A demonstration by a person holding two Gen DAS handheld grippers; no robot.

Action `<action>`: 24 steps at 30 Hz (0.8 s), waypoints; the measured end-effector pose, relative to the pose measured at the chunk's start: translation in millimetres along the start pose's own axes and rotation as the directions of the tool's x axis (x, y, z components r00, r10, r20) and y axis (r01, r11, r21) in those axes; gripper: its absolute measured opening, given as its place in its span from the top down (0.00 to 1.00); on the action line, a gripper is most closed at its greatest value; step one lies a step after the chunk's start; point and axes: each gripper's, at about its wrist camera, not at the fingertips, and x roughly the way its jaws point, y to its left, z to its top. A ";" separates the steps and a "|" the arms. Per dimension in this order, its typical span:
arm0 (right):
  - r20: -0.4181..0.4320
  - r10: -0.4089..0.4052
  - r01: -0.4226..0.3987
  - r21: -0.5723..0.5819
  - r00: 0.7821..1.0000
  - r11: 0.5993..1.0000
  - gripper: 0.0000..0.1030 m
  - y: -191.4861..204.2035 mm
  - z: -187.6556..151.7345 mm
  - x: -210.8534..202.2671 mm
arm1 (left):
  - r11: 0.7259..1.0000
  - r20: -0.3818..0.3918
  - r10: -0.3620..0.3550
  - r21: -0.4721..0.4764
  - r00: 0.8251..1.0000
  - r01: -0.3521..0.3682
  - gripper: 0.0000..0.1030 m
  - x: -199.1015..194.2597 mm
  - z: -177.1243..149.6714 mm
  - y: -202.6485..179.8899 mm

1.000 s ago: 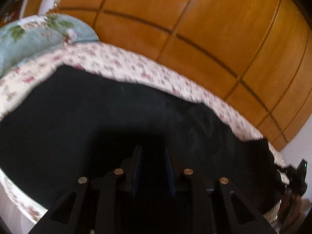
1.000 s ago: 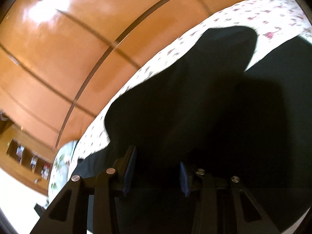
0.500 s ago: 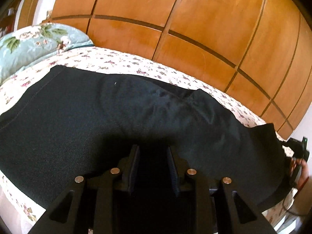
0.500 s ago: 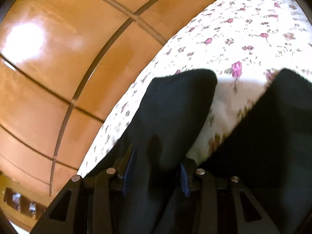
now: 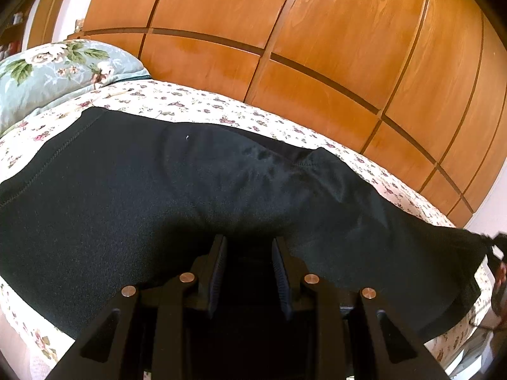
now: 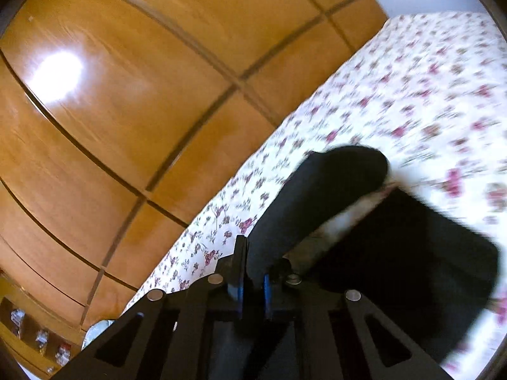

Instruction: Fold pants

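Note:
Black pants (image 5: 158,196) lie spread across the flowered bed. My left gripper (image 5: 248,247) hovers over the middle of them, jaws open and empty. In the right wrist view one pant leg (image 6: 320,190) runs forward from my right gripper (image 6: 253,262), whose jaws are closed on the leg's cloth and hold it above the sheet. The other leg (image 6: 412,259) lies dark at the lower right. The right gripper shows at the far right edge of the left wrist view (image 5: 497,253), at the leg end.
The bed has a white sheet with small pink flowers (image 6: 427,95). A pale blue flowered pillow (image 5: 54,72) lies at the far left. Wooden wardrobe panels (image 5: 317,31) stand right behind the bed. Shelves with small items (image 6: 38,335) show at lower left.
My right gripper has shut on one pant leg and pulled toward its end, with the view now blurred. My left gripper stayed open and drew back a little, showing more of the pants.

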 end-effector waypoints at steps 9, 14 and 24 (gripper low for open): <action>-0.091 -0.144 0.153 0.098 0.985 0.983 0.92 -64.3 -40.4 -10.8 | 0.999 -0.008 -0.035 0.024 0.999 0.035 0.71 -5.3 0.8 -12.7; -0.075 -0.097 0.109 0.167 0.992 0.980 0.76 -68.5 -48.2 -9.1 | 0.981 -0.042 -0.143 0.128 0.989 0.147 0.69 -11.7 -0.4 -46.1; -0.205 0.013 -0.018 -0.026 0.979 0.999 0.56 -10.5 -94.0 -3.0 | 0.827 -0.284 -0.359 0.344 0.889 0.444 0.52 0.8 -27.1 -136.5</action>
